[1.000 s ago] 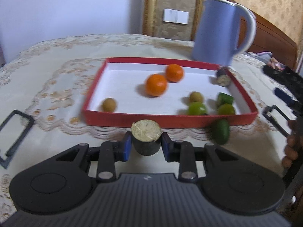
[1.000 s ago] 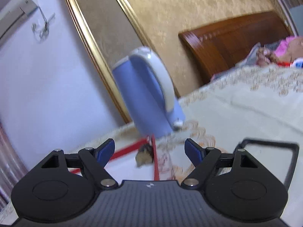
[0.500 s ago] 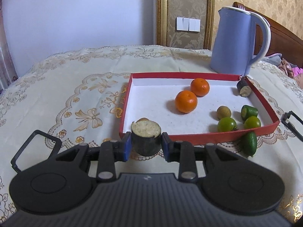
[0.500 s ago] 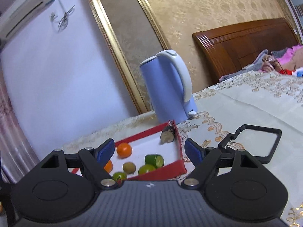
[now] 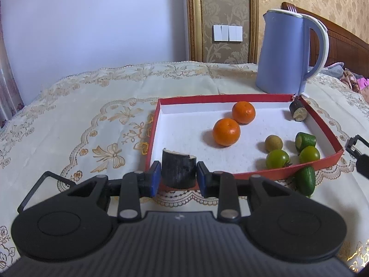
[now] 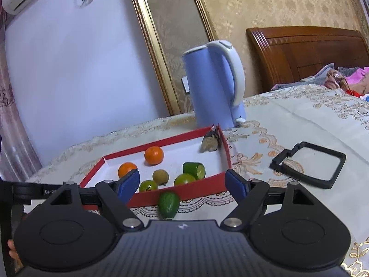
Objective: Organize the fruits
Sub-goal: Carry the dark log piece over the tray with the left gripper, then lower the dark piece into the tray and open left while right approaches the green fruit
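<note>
My left gripper (image 5: 178, 177) is shut on a dark sugarcane chunk (image 5: 178, 171), held at the near left corner of the red tray (image 5: 154, 136). The tray holds two oranges (image 5: 226, 131), a brown longan (image 5: 273, 143), two green tomatoes (image 5: 277, 159), a cut cucumber piece (image 5: 305, 140) and another dark sugarcane piece (image 5: 298, 113). A green cucumber piece (image 6: 169, 204) lies on the cloth outside the tray's near edge (image 6: 198, 189). My right gripper (image 6: 182, 184) is open and empty, just behind that cucumber piece.
A blue electric kettle (image 5: 286, 55) stands behind the tray's far right corner. The table has a cream embroidered cloth (image 5: 80, 120). A wooden bed headboard (image 6: 306, 53) is behind on the right.
The left gripper with the sugarcane chunk has moved left and lower toward the tray's near left corner. The right gripper has swung down and now faces the tray and the loose cucumber piece.
</note>
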`<state>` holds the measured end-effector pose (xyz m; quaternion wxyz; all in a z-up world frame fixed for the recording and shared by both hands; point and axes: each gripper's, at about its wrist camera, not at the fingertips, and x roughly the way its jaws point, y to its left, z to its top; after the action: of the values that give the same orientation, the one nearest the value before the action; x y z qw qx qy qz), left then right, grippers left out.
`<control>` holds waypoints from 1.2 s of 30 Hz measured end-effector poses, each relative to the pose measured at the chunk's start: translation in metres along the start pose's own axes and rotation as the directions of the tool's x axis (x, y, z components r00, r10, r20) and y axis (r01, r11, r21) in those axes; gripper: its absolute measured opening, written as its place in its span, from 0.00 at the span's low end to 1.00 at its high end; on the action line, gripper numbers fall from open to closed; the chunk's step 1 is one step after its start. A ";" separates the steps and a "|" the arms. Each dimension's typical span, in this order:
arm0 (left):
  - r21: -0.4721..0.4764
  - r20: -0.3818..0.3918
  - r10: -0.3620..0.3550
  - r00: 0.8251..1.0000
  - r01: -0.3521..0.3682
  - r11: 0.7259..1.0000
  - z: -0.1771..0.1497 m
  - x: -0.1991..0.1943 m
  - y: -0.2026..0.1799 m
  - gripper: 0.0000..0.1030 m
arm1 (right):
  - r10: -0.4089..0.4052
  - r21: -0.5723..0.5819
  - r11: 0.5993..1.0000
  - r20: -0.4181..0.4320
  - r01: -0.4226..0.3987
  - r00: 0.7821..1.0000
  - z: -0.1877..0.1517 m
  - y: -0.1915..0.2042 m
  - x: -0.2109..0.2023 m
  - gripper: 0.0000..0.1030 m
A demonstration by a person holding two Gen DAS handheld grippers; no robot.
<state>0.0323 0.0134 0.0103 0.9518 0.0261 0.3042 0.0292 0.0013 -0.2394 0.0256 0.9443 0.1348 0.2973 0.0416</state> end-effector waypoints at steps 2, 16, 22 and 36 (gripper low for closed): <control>0.001 0.003 0.003 1.000 -0.003 1.000 0.002 0.001 0.000 0.29 | -0.003 -0.020 1.000 -0.006 0.002 1.000 -0.001 0.004 0.001 0.79; 0.001 0.071 -0.006 0.997 0.006 1.000 0.036 0.003 -0.003 0.29 | -0.058 -0.139 0.989 -0.092 0.044 0.994 -0.014 0.025 0.023 0.79; -0.033 0.073 -0.030 0.997 0.033 0.999 0.063 0.020 0.007 0.28 | -0.052 -0.156 0.987 -0.107 0.035 0.993 -0.014 0.033 0.028 0.79; -0.085 0.059 -0.031 0.998 0.036 0.996 0.057 0.016 0.035 0.28 | -0.064 -0.205 0.978 -0.161 0.030 0.985 -0.021 0.041 0.048 0.79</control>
<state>0.0767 0.0471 0.0496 0.9607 -0.0193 0.2758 0.0258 0.0283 -0.1872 -0.0058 0.9256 0.0273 0.3727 0.0605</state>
